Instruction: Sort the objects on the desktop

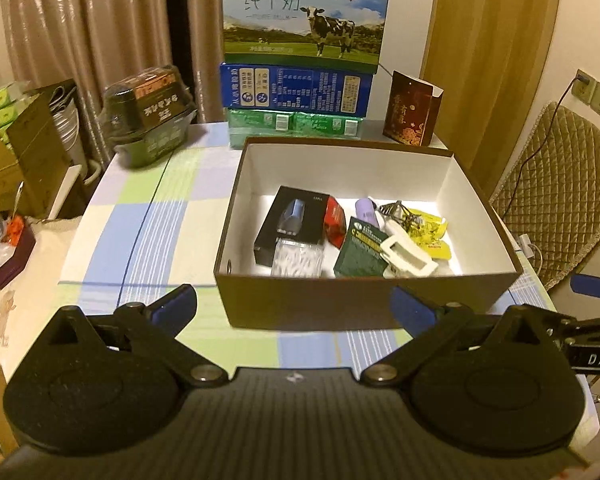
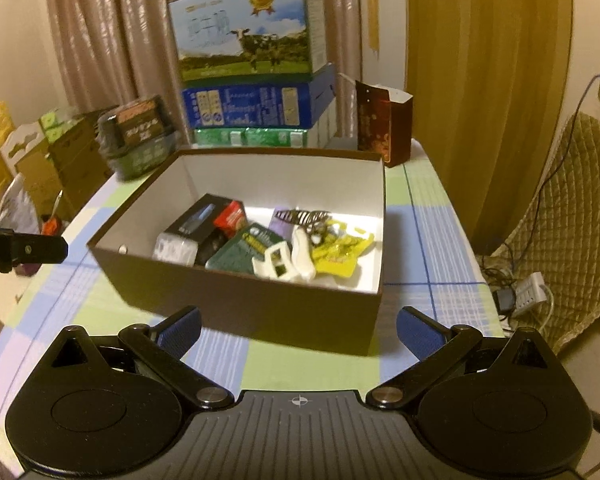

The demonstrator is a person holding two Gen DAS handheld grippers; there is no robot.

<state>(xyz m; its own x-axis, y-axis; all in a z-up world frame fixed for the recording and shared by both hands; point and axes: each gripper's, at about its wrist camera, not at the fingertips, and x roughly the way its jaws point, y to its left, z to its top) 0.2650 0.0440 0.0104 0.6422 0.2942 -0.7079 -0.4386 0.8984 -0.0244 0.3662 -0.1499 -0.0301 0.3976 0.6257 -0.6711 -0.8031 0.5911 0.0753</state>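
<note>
Stacked milk cartons [image 1: 306, 16], dark gift bag [image 1: 412, 110], quilted chair [image 1: 560, 184].

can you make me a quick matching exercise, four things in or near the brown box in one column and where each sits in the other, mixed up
Things:
1. black box
2. yellow packets
3. white clip
4. milk carton with a cow

Places:
A. on top of the stack behind the brown box
B. inside, by the near wall, beside the green packet
C. inside, on the left
D. inside, on the right

Pairs: 1-C, 2-D, 3-B, 4-A
</note>
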